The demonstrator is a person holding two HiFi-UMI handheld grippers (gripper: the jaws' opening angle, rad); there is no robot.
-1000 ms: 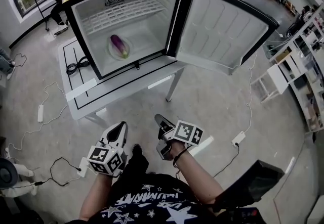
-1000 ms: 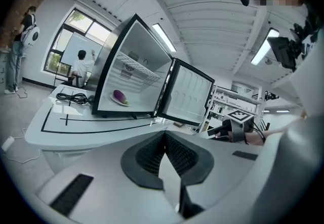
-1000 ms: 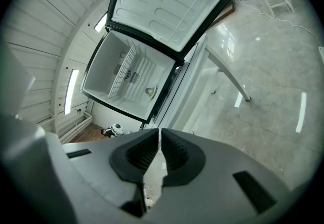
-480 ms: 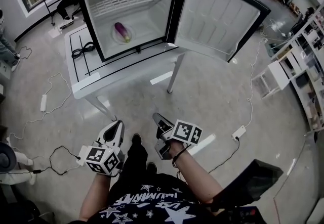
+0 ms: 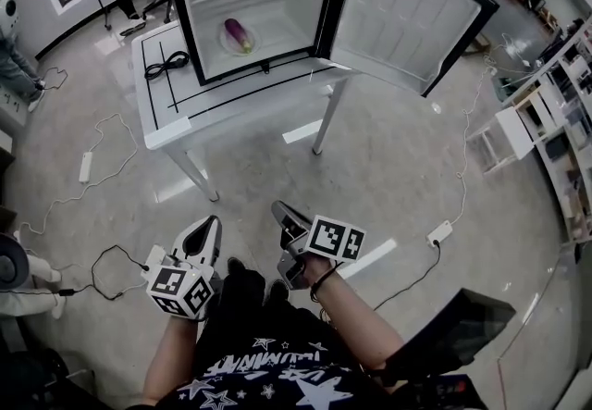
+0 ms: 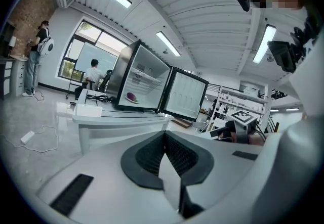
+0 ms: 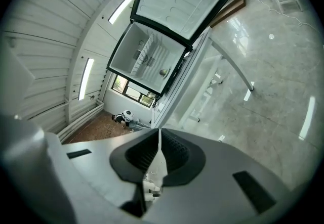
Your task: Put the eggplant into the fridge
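We wear a black T-shirt (image 5: 268, 369) printed with white stars and white lettering, with dark trousers (image 5: 244, 299) below it. A thin black band (image 5: 321, 288) circles our right wrist. Our left gripper (image 5: 207, 230) and right gripper (image 5: 283, 217) have pale grey shells that taper toward the tip. Each carries a white marker cube (image 5: 180, 291) with black square patterns on its faces. In the gripper views, the jaws are lined with dark ribbed pads (image 6: 144, 154) set into smooth light grey bodies.

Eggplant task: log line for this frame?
eggplant: on plate inside fridge | door: open | left gripper: shut, empty | right gripper: shut, empty | both low, away from table
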